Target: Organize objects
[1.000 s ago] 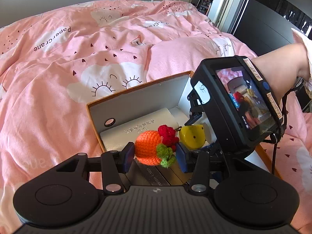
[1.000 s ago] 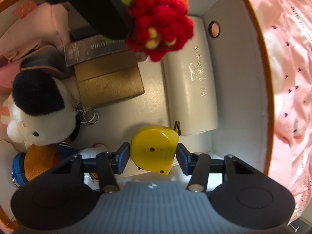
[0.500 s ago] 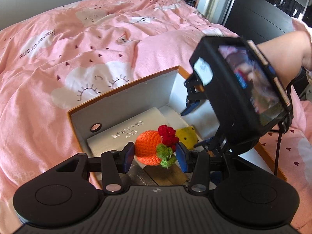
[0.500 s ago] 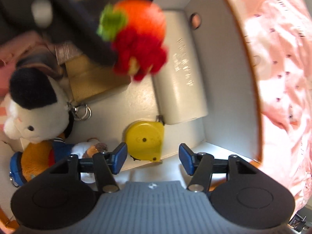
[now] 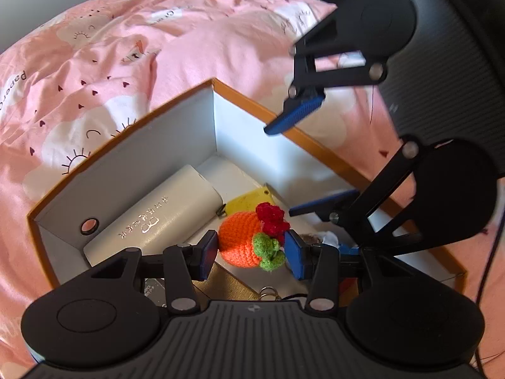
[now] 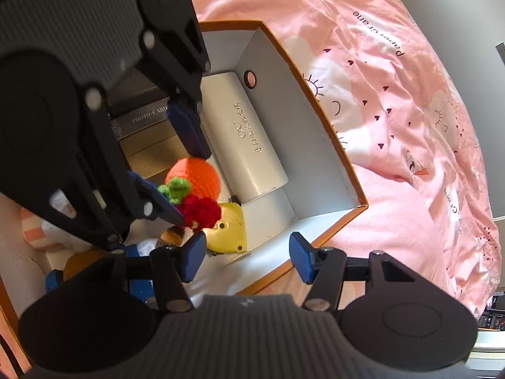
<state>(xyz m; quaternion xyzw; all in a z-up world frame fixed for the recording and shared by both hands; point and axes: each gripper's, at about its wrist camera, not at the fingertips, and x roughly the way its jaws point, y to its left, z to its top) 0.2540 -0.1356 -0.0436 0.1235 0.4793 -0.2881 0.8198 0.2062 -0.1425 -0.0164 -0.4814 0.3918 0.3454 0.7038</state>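
My left tool [image 5: 251, 250] pinches the orange yarn toy [image 5: 241, 242] over the box [image 5: 176, 145]; my right tool [image 6: 246, 260] is spread, empty, above the yellow tape [image 6: 228, 232].

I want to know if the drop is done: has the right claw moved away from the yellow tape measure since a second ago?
Yes. The right claw, jaws just opened and empty, has lifted back toward the box rim; the yellow tape measure lies inside.

Each gripper, the left gripper [image 5: 251, 251] and the right gripper [image 6: 246, 260], was matte black with a ribbed housing, round discs, silver screws and blue ridged pads [image 5: 296, 115].
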